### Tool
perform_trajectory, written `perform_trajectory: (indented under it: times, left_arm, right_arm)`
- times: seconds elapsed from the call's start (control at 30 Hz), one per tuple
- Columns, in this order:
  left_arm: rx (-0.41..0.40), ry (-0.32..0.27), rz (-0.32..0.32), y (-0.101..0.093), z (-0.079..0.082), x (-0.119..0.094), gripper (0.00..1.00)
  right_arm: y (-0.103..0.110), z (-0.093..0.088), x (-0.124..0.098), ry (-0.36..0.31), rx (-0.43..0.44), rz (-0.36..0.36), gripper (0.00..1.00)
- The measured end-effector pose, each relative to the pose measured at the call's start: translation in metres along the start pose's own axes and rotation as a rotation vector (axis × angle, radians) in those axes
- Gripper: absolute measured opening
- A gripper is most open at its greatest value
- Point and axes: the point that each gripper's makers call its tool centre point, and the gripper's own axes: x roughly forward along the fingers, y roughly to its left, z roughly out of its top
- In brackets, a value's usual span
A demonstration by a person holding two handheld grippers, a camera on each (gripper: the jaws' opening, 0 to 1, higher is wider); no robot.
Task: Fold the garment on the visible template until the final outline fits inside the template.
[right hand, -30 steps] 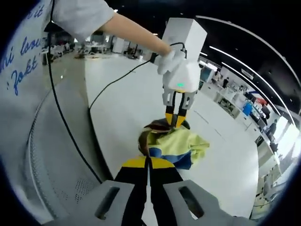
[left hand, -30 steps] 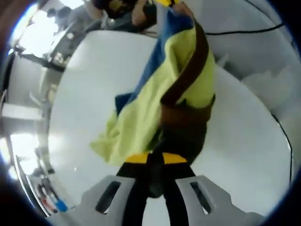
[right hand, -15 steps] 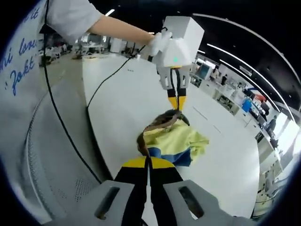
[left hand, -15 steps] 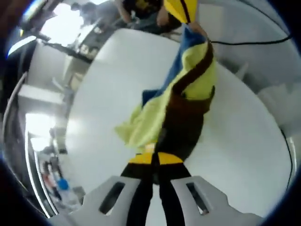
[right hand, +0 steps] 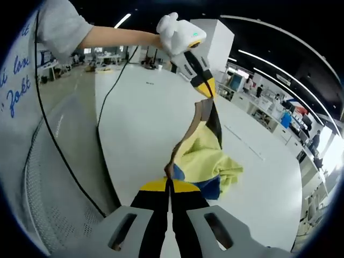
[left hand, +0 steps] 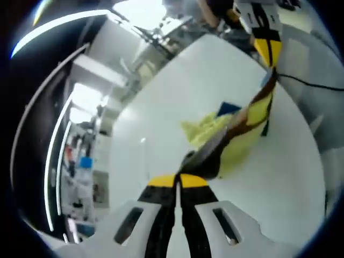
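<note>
The garment (left hand: 236, 134) is yellow with a blue patch and a dark brown band. It hangs over the white table (left hand: 177, 91), stretched between the two grippers. My left gripper (left hand: 177, 181) is shut on the brown band's end. In the left gripper view the right gripper (left hand: 267, 51) holds the far end at the upper right. In the right gripper view my right gripper (right hand: 169, 185) is shut on the garment (right hand: 207, 153) near its blue corner. High above it, the left gripper (right hand: 206, 88), in a gloved hand, pulls the brown band taut.
A black cable (right hand: 113, 91) runs across the white table (right hand: 140, 113) and down its near edge. A grey perforated surface (right hand: 48, 183) lies beside the table on the left. Desks, shelves and people stand far off in the hall behind.
The left gripper has risen and drawn away from the right one. The brown band went from slack to taut, and most of the bunched yellow cloth has lifted off the table.
</note>
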Motion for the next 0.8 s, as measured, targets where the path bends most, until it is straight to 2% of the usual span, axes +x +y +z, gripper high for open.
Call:
perform_trajectory:
  times: [0.13,0.17,0.23,0.37,0.43,0.57,0.63,0.7,0.8]
  left_arm:
    - [-0.048,-0.011,0.042,0.014,0.013,-0.005,0.0]
    - [-0.053,-0.022,0.08,0.023,0.022,-0.005,0.0]
    - [-0.06,-0.039,0.104,0.033,0.037,-0.004,0.0]
    - [-0.041,-0.067,0.106,0.049,0.062,-0.002,0.0]
    - [-0.039,-0.071,0.11,0.054,0.069,0.001,0.0]
    - [-0.012,-0.08,0.117,0.065,0.085,0.008,0.0]
    - [-0.01,-0.083,0.119,0.073,0.087,0.013,0.0]
    - [-0.004,-0.088,0.12,0.075,0.092,0.014,0.0]
    - [-0.011,-0.089,0.122,0.081,0.093,0.016,0.0]
  right_arm:
    - [-0.002,0.001,0.009,-0.001,0.005,0.006,0.01]
    - [-0.005,-0.001,0.012,0.007,0.016,0.001,0.01]
    - [-0.008,-0.002,0.014,-0.008,0.057,-0.001,0.01]
    - [-0.015,-0.002,0.017,-0.031,0.127,-0.009,0.02]
    - [-0.021,-0.002,0.018,-0.049,0.179,-0.034,0.04]
    - [-0.025,-0.016,0.018,-0.017,0.212,-0.055,0.1]
    - [-0.027,-0.024,0.018,0.001,0.251,-0.073,0.17]
    - [-0.027,-0.03,0.021,0.01,0.313,-0.078,0.31]
    - [-0.024,-0.034,0.031,0.041,0.299,-0.111,0.5]
